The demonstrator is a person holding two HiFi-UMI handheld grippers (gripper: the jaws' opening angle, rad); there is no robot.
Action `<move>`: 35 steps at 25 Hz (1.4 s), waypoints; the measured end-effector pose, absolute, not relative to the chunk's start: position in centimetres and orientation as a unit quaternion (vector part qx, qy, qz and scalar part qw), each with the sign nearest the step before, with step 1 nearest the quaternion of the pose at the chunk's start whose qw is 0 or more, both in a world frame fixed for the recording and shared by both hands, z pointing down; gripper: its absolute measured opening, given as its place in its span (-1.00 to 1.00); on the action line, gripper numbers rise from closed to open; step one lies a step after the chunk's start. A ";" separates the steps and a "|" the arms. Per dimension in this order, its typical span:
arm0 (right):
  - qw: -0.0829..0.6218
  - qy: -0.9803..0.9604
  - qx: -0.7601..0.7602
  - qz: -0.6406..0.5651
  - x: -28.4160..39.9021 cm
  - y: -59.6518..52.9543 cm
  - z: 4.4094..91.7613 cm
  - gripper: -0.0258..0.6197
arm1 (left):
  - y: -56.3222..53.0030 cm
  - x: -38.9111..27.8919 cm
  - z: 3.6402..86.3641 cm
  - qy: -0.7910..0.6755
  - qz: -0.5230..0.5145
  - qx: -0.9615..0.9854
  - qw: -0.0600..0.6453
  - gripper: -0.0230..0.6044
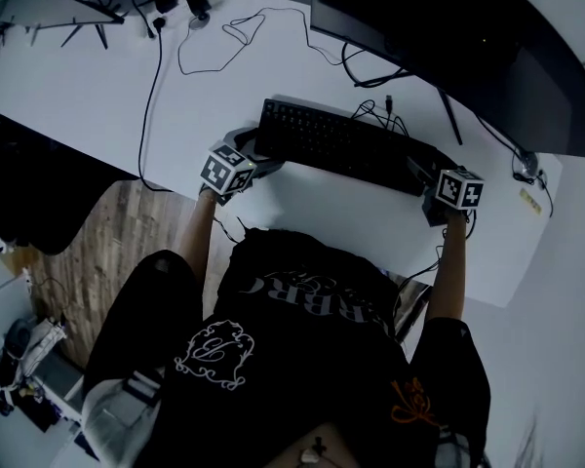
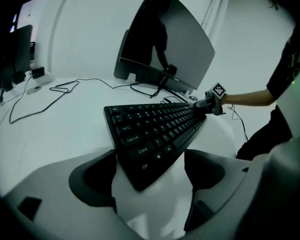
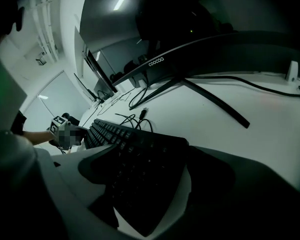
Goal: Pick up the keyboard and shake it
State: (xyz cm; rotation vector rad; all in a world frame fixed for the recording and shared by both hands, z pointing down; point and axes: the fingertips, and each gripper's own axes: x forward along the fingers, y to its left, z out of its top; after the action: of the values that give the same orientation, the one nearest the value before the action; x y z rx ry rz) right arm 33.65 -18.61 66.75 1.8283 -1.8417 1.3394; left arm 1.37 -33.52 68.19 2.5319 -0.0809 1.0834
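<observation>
Keyboard first: the flat black plastic keyboard (image 1: 336, 144) lay across the white desk top (image 1: 97, 96), and both claws worked on it from opposite ends. At the keyboard's left end, the left gripper (image 2: 150, 156) was clenched across the board, one dark pad against the rear long edge and the other against the front long edge, with the Ctrl and Shift keys sitting between them. At the keyboard's right end, the right gripper (image 3: 145, 159) grasped it the same way, its two jaws pressed to the board's long edges. Whether the keyboard rested on the desk or hung just clear of it could not be told. Behind the keyboard stood a wide, curved dark monitor (image 1: 448, 37) on a splayed black stand. Thin black cables (image 1: 214, 47) looped over the desk behind the keyboard's left end. In front of the keyboard sat the person in a black printed shirt (image 1: 302, 339), forearms reaching to each end.
</observation>
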 end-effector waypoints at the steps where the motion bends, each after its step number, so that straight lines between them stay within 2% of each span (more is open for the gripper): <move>1: 0.111 -0.625 0.624 0.455 33.6 -18.6 66.8 0.39 | -33.3 1.4 68.3 -0.019 0.397 0.900 0.177 0.41; 6: 0.094 -0.602 0.649 0.455 34.3 -18.5 66.8 0.27 | -32.9 1.3 69.1 -0.031 0.445 0.889 0.101 0.42; 11: 0.090 -0.598 0.651 0.458 34.0 -18.4 66.7 0.25 | -33.1 1.5 69.4 -0.077 0.429 0.895 0.091 0.42; 13: 0.089 -0.596 0.652 0.460 33.9 -18.1 66.7 0.24 | -33.4 1.6 69.1 -0.078 0.414 0.899 0.121 0.42; 16: 0.071 -0.592 0.660 0.457 33.6 -17.2 66.2 0.18 | -34.6 2.5 67.6 -0.116 0.319 0.908 0.245 0.41; 17: 0.058 -0.590 0.665 0.454 33.6 -17.0 65.8 0.12 | -34.9 2.7 67.3 -0.124 0.300 0.908 0.264 0.41; 20: 0.030 -0.584 0.679 0.444 33.8 -16.6 65.0 0.05 | -35.0 2.8 67.4 -0.112 0.311 0.907 0.262 0.41; 26: 0.029 -0.583 0.698 0.414 34.4 -16.2 63.1 -0.02 | -35.9 3.6 66.3 -0.137 0.280 0.915 0.256 0.38; 32: 0.035 -0.597 0.716 0.361 34.9 -16.7 59.1 -0.06 | -37.2 4.3 65.2 -0.158 0.261 0.919 0.251 0.21; 35: 0.027 -0.605 0.725 0.328 35.3 -17.5 56.4 -0.13 | -38.0 4.6 64.3 -0.168 0.249 0.922 0.246 0.21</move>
State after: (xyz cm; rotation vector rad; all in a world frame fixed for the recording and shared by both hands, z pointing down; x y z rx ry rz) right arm 35.26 -17.46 56.37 2.2394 -1.8673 1.0139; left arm 4.62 -38.04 64.26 2.5148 -0.4587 0.6787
